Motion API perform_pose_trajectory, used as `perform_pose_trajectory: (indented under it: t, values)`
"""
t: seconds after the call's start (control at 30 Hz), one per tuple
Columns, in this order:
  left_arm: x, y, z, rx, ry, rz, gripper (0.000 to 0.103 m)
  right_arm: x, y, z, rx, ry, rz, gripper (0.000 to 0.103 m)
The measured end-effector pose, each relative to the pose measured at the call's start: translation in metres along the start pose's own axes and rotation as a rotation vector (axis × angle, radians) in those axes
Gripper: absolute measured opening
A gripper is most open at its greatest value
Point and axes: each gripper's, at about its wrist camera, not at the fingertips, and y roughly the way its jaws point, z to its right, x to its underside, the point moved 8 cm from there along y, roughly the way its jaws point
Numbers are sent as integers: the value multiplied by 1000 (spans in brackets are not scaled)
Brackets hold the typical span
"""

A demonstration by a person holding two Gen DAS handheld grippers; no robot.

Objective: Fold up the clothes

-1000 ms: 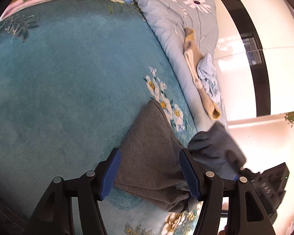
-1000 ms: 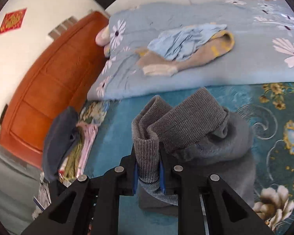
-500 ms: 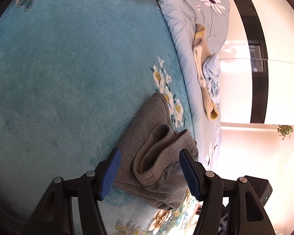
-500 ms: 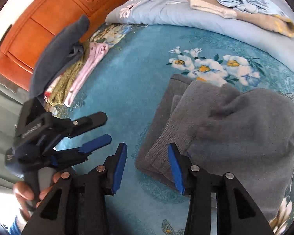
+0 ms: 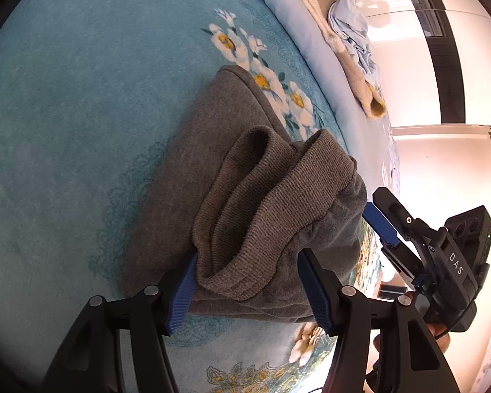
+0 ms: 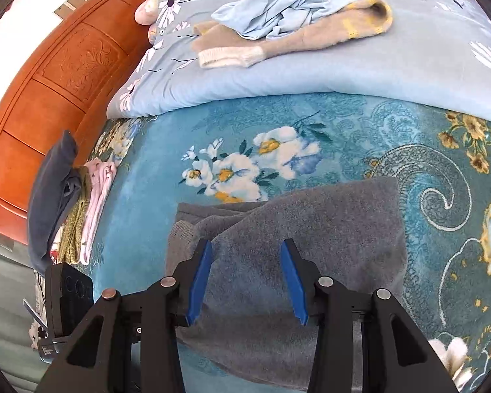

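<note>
A grey sweatshirt lies folded on the teal floral bedspread. Its ribbed hem is bunched up on top. My left gripper is open, and the ribbed hem sits between its blue fingers. In the right wrist view the same sweatshirt spreads flat under my right gripper, which hovers open just over the cloth and holds nothing. That right gripper also shows at the sweatshirt's right edge in the left wrist view.
A light blue flowered quilt lies behind, carrying a beige sweater and a crumpled pale blue garment. A stack of folded clothes sits at the left by the orange wooden headboard.
My right gripper let go of the ribbed hem, opened and shifted over the flat part. The left gripper closed in until the hem lay between its fingers.
</note>
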Motion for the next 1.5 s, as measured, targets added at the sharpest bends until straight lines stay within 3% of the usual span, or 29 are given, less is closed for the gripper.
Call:
perform_pose_trajectory:
  t: [0.03, 0.1, 0.2, 0.27, 0.33, 0.43, 0.53, 0.67, 0.93, 1.37, 1.5]
  values:
    - [0, -1, 4, 2, 21, 14, 59, 0, 0, -1, 4, -8, 2, 45]
    - [-4, -5, 10, -3, 53, 52, 30, -2, 2, -2, -6, -14, 2, 45]
    - [-8, -16, 19, 11, 90, 113, 17, -4, 1, -1, -20, -2, 4, 45]
    - [-10, -42, 26, 92, 94, 201, 17, -5, -2, -2, -29, 1, 11, 45]
    - [-13, -56, 16, 88, 64, 238, 17, -6, -8, -4, -40, -16, 24, 45]
    - [-10, -28, -27, -33, -91, 113, 17, -7, -9, -8, -32, -45, 27, 45]
    - [-14, -19, -37, -53, -142, 91, 17, -1, -2, -16, -44, -62, 1, 45]
    - [-15, -26, -22, -63, -55, 128, 17, 12, 25, -30, -46, -109, -77, 45]
    - [-15, -29, -30, -30, -108, 129, 17, 15, 73, -59, -82, -109, -164, 45]
    - [-17, -37, -36, -3, -147, 140, 25, 10, 99, -67, -82, -104, -203, 50]
    - [-20, -39, -38, 6, -158, 148, 26, 7, 86, -66, -121, -103, -202, 50]
